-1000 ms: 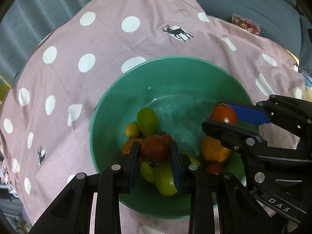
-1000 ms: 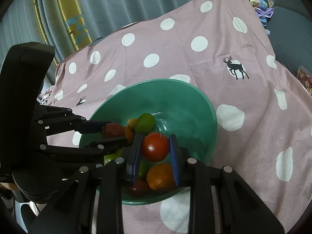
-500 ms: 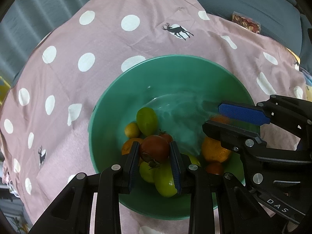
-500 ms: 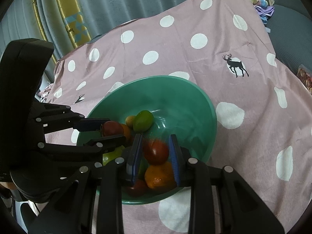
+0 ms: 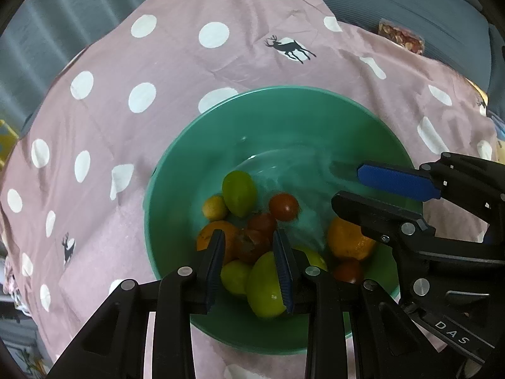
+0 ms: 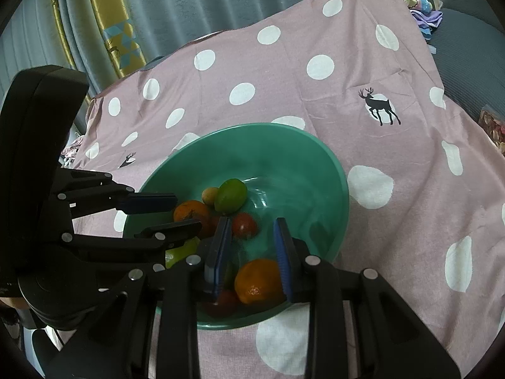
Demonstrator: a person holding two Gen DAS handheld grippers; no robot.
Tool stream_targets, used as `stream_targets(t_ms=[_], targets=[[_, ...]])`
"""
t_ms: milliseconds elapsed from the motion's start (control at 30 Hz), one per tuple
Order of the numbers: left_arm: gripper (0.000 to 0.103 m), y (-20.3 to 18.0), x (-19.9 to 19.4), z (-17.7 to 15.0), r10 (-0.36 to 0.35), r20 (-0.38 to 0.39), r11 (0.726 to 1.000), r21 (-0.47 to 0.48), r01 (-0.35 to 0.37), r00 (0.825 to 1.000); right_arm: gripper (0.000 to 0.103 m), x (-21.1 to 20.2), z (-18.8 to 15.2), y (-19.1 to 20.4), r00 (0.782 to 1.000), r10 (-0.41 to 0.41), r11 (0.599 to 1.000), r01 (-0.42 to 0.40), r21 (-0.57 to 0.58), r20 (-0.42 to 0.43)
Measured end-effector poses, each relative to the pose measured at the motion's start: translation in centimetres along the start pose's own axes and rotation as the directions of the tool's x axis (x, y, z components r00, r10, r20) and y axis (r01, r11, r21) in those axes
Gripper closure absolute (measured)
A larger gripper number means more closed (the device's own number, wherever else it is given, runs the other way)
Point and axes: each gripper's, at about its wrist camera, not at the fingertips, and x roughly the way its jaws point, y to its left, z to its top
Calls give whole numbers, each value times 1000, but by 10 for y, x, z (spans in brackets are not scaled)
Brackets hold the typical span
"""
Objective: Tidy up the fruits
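A green bowl [image 5: 315,107] [image 6: 315,151] on the pink dotted cloth holds several fruits: green ones [image 5: 238,191] [image 6: 230,195], oranges [image 5: 348,241] [image 6: 258,281] and tomatoes. My left gripper [image 5: 249,246] hangs open over the bowl; the dark tomato [image 5: 252,246] lies among the fruit below its jaws. My right gripper [image 6: 252,237] is open above the bowl, and the red tomato [image 5: 284,207] [image 6: 243,225] lies loose on the bowl's floor.
The pink cloth [image 5: 126,63] [image 6: 410,189] with white dots covers the table around the bowl. A grey sofa [image 5: 410,6] with a snack packet [image 5: 401,36] lies beyond. Curtains [image 6: 126,15] hang at the back.
My right gripper opened and dropped the red tomato into the bowl, where it rolled to the middle. My left gripper opened and let the dark tomato settle onto the fruit pile.
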Motion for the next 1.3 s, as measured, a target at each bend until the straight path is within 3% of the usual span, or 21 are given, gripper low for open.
stream_targets(t_ms=[100,200,333,500,567,600,667,700,933,1133,1300], targets=[[67,1,-1,-1,7,5,1000,-9,-7,1000,68,-2,0,-1,1000,-6,1000,6,3,8],[48,4,-4,-3,34,20,999,-28,-34,999,61,-8,1,-3,999,-21,1000,21,8,32],[27,9,-12,-8,52,53,997,-60,-49,997,43,-19,2,-5,997,-28,999,26,26,73],[24,9,-22,-13,76,90,995,-76,-70,993,35,-28,3,2,994,-47,999,47,5,99],[19,11,-28,-17,91,108,992,-100,-80,990,27,-33,3,4,992,-57,998,57,1,111],[15,12,-31,-19,98,117,990,-113,-85,988,17,-39,4,3,990,-67,998,67,3,124],[2,16,-39,-24,127,145,982,-157,-104,981,5,-45,4,3,987,-82,997,82,8,136],[2,18,-42,-27,137,156,979,-173,-110,978,0,-49,4,2,986,-90,996,89,9,138],[1,40,-73,-45,176,204,931,-351,-96,963,0,-64,2,3,987,-129,991,130,-12,99],[1,44,-98,-54,202,236,910,-405,-92,951,0,-76,2,21,990,-85,994,92,-57,115],[1,49,-104,-58,211,227,897,-432,-96,951,0,-71,0,31,989,-115,987,125,-103,96]])
